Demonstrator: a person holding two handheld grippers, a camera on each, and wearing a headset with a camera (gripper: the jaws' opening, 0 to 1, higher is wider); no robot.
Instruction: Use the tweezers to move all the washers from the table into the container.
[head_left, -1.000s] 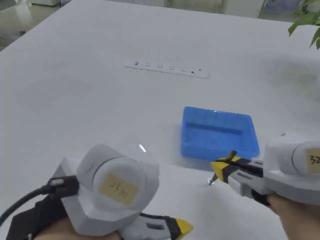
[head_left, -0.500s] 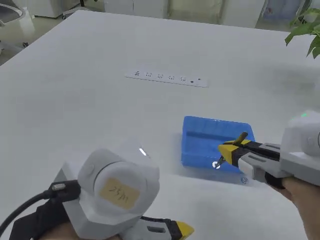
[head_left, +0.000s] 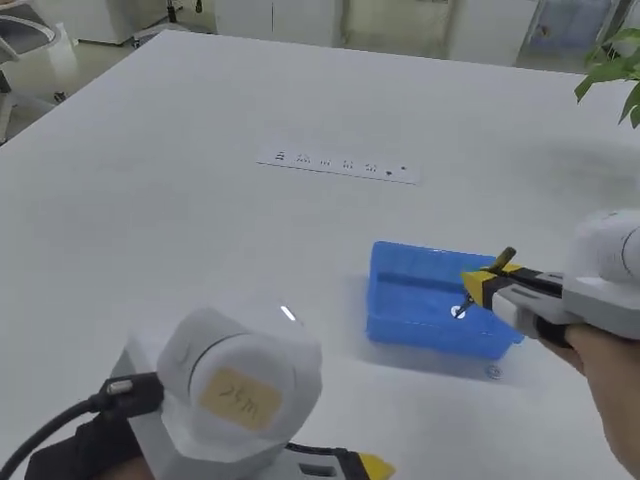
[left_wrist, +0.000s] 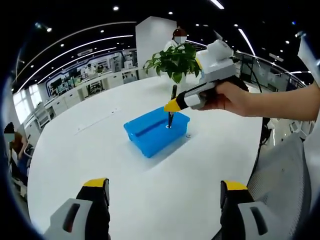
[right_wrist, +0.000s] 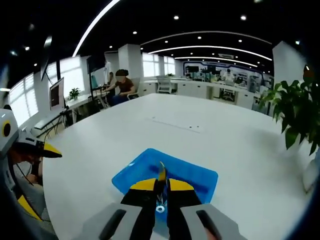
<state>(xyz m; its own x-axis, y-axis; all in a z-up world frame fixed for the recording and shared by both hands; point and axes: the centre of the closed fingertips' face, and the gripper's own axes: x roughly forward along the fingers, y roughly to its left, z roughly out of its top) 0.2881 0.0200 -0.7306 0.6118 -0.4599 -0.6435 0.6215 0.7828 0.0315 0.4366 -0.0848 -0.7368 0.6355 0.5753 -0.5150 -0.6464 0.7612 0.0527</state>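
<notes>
In the head view my right gripper (head_left: 482, 288) is shut on the tweezers (head_left: 478, 290), which point down over the blue container (head_left: 425, 262). A small washer (head_left: 459, 312) is pinched at the tweezer tip, just above the container's inside. Another washer (head_left: 493, 372) lies on the table by the container's near right corner. The left gripper view shows the same tweezers (left_wrist: 171, 112), the container (left_wrist: 148, 135) and the loose washer (left_wrist: 188, 135). My left gripper (left_wrist: 162, 195) is open and holds nothing, well short of the container. The right gripper view has its jaws (right_wrist: 161, 187) closed over the container (right_wrist: 200, 181).
A white power strip (head_left: 338, 166) lies on the table beyond the container. A potted plant (head_left: 615, 60) stands at the far right edge. The white table (head_left: 180, 220) spreads wide to the left. A grey chair (left_wrist: 285, 185) is close at the right of the left gripper view.
My right gripper rose from the table in front of the container and moved the tweezers, with a washer at the tip, over the container. The left gripper stayed put.
</notes>
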